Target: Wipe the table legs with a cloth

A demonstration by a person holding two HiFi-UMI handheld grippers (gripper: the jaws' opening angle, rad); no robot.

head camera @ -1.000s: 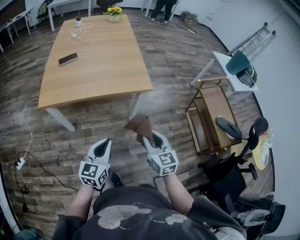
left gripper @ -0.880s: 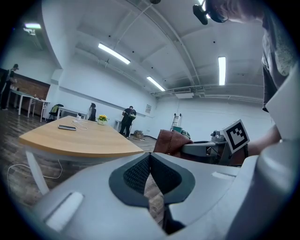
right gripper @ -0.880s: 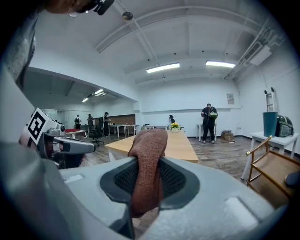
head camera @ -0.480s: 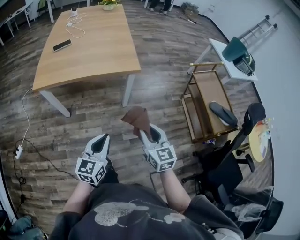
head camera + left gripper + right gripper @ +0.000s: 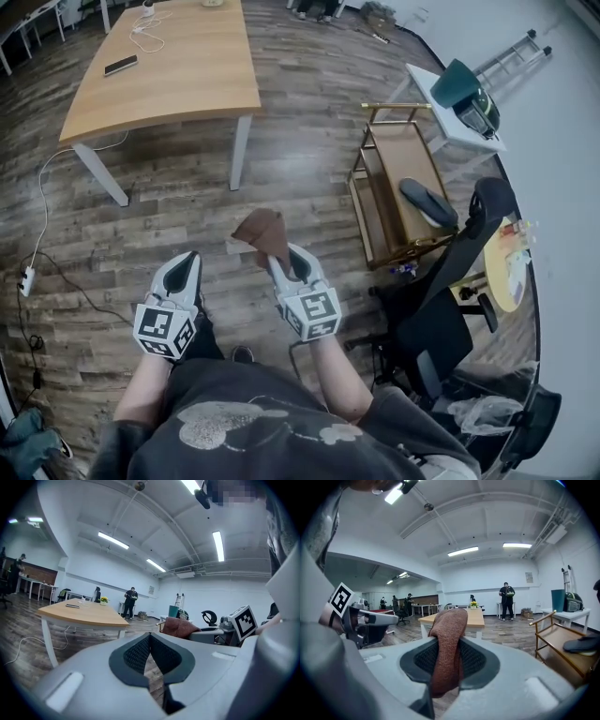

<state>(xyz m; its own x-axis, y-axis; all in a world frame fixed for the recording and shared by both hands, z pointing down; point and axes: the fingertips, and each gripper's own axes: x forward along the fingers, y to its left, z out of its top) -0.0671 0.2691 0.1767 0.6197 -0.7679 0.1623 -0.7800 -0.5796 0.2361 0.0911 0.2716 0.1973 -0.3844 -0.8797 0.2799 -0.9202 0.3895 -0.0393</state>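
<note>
My left claw (image 5: 187, 262) is pinched together on nothing, its pads meeting at the tips, and hangs over the wood-plank floor (image 5: 141, 225) at the near left. Beyond it, to the far left, stands the light wooden table (image 5: 159, 75) on white metal legs. Its near left leg (image 5: 98, 174) and near right leg (image 5: 239, 150) have slid up and away from me over the last second. A moment ago the right leg stood just beyond the cloth; now bare floor lies between them.

To the right, my right claw (image 5: 284, 261) is clamped on the reddish-brown terry cloth (image 5: 262, 230), which bunches up out of the jaws and points toward that right leg. Further right stands a wooden trolley with a gold frame (image 5: 361, 202), well apart from my path.

As I judge it, no wiping is under way. I have drawn back, so I must close in again and drop low before the cloth can meet a leg.
</note>
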